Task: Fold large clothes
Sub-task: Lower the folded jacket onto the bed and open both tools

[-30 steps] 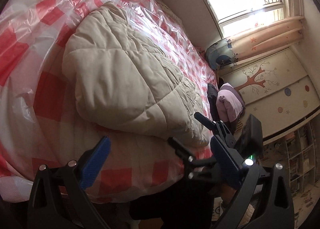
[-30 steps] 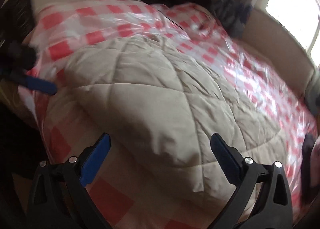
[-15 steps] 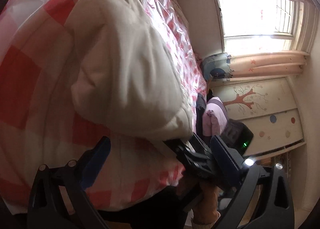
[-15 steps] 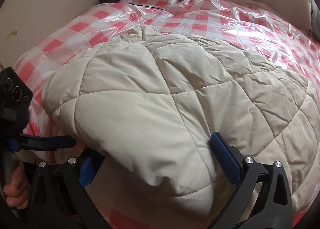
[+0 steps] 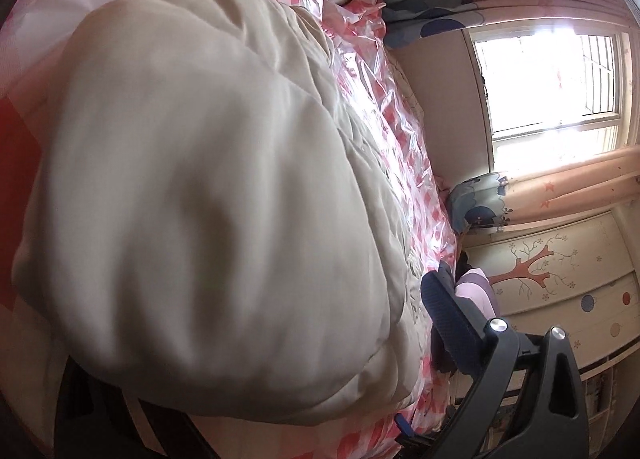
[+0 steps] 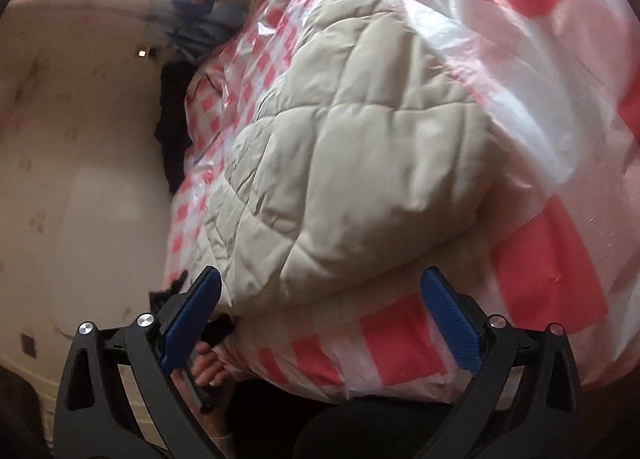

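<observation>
Lying on the plastic-covered checked bed, the beige quilted coat bulges between the wide-spread, empty right tongs. It hides one finger of the left tongs, so I cannot tell their spread.

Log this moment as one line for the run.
garment: beige quilted coat bunched on plastic-covered checked bed | right tool: open, empty | left tool: against coat, grip unclear

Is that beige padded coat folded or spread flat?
Folded: the quilted coat is a thick doubled bundle with rounded edges on the checked bed cover.

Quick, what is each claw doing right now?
Left gripper: cannot tell; the beige coat hides one finger.
Right gripper: open, holding nothing.
</observation>
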`<state>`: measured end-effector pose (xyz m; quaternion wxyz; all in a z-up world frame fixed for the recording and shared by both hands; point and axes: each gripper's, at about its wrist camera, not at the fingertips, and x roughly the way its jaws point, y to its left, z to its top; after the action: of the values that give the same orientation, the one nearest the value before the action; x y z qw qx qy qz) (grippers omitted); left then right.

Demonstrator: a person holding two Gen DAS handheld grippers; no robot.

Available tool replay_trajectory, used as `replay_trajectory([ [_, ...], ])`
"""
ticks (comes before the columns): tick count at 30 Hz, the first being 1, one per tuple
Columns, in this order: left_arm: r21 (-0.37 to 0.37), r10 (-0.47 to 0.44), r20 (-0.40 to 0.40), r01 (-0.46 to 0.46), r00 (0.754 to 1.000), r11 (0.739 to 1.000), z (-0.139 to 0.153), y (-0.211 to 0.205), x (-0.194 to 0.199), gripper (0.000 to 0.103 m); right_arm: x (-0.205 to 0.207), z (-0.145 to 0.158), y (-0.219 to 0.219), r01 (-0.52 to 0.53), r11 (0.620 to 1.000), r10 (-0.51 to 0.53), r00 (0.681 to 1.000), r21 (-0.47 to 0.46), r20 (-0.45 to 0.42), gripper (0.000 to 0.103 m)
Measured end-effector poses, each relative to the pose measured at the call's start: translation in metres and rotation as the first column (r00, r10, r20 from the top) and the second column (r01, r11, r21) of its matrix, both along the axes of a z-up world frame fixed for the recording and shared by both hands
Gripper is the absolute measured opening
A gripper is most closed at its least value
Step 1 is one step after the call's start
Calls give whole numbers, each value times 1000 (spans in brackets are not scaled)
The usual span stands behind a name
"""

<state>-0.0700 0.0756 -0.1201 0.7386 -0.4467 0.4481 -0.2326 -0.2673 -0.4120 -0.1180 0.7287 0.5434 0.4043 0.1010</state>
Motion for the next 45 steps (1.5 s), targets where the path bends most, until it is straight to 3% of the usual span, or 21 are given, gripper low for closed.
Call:
replay_trajectory([
  [3, -40, 5, 14, -5, 1000, 999, -1, 7, 0, 96, 12, -10, -13, 38, 995, -42, 998, 94, 39, 97],
  [6, -71, 5, 6, -4, 1000, 997, -5, 9, 3, 96, 15, 10, -22, 72, 983, -109, 970, 171, 218, 97],
  [7, -66, 4, 5, -3, 1000, 998, -5, 9, 3, 96, 15, 10, -23, 71, 986, -102, 971, 148, 216, 97],
  [10, -17, -6, 0, 6, 1000, 1000, -3, 4, 6, 96, 18, -10, -20, 44, 994, -54, 994, 104, 92, 97],
  [14, 41, -21, 9, 20, 1000, 999, 0, -2, 8, 95, 23, -15, -23, 100, 987, -114, 988, 129, 106, 97],
  [15, 70, -27, 13, 26, 1000, 997, 1, -3, 9, 92, 25, -15, -21, 112, 987, -124, 988, 119, 92, 97],
  [16, 98, -34, 10, 33, 999, 995, 1, -3, 10, 80, 27, -15, -20, 115, 988, -124, 989, 106, 86, 97],
  [17, 113, -42, 7, 41, 999, 993, 1, -2, 12, 73, 28, -14, -18, 108, 990, -116, 989, 88, 90, 91],
  [18, 122, -49, 8, 48, 999, 991, 1, -1, 14, 70, 29, -13, -18, 105, 992, -111, 990, 63, 87, 78],
  [19, 136, -54, 13, 51, 998, 989, 2, -2, 14, 64, 30, -19, -17, 117, 992, -119, 991, 50, 59, 36],
  [21, 173, -66, 34, 59, 997, 983, 7, -4, 14, 58, 29, -31, -19, 134, 985, -139, 990, 105, 39, 29],
  [23, 211, -79, 63, 64, 995, 975, 9, -5, 10, 51, 34, -25, -14, 121, 991, -124, 991, 53, 56, 24],
  [26, 249, -104, 124, 71, 987, 966, 23, -7, 5, 45, 33, -2, -10, 115, 993, -113, 986, -8, 121, 22],
  [30, 360, -170, 228, 80, 959, 930, 56, -11, -19, 42, 24, 41, -3, 70, 994, -50, 977, -87, 208, 21],
  [33, 393, -195, 239, 89, 951, 915, 63, -9, -42, 42, 9, 53, -2, 43, 993, -19, 976, -108, 219, 21],
  [42, 435, -213, 205, 107, 955, 894, 51, 10, -100, 44, -65, 32, 9, 17, 994, 0, 989, -111, 150, 21],
  [45, 440, -208, 192, 106, 959, 892, 44, 9, -104, 49, -78, 11, 5, 9, 996, -3, 997, -86, 75, 29],
])
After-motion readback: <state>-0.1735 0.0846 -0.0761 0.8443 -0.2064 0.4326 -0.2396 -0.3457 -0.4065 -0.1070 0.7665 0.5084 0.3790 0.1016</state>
